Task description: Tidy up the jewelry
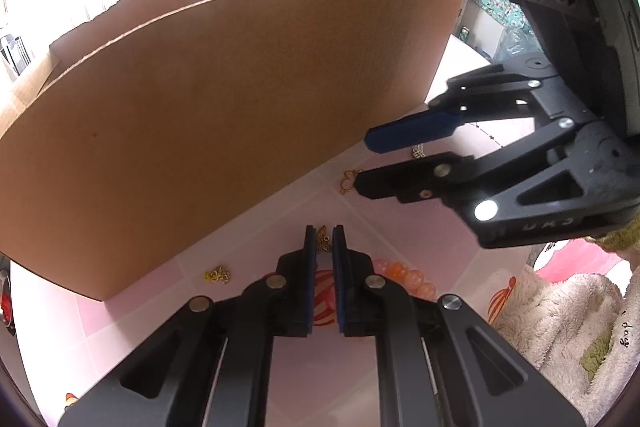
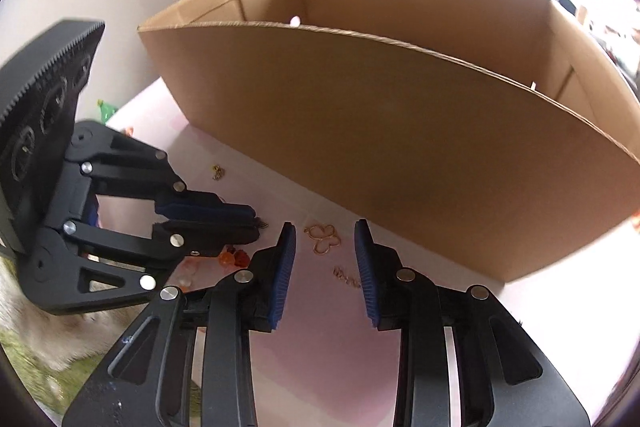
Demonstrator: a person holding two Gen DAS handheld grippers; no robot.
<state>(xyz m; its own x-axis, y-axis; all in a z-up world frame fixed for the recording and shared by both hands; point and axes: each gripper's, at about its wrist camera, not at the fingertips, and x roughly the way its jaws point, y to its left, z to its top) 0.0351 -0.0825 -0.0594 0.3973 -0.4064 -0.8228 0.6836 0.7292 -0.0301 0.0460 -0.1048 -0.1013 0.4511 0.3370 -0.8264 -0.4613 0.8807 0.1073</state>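
My left gripper [image 1: 323, 233] is shut on a small gold charm [image 1: 322, 242] pinched between its blue pads; in the right wrist view the left gripper [image 2: 256, 223] sits at the left, low over the pink table. My right gripper [image 2: 325, 225] stands open with nothing pressed between its pads. Just beyond its fingertips a rose-gold butterfly pendant [image 2: 323, 239] lies flat on the table. In the left wrist view the right gripper [image 1: 362, 163] comes in from the right, its lower fingertip right beside the butterfly pendant [image 1: 349, 182].
A large open cardboard box [image 1: 224, 99] stands close behind the jewelry. A small gold chain piece [image 1: 218, 275], orange beads [image 1: 404, 275] and another gold piece [image 2: 346, 275] lie on the pink table [image 2: 320, 367]. A fluffy towel [image 1: 560, 315] lies at the right.
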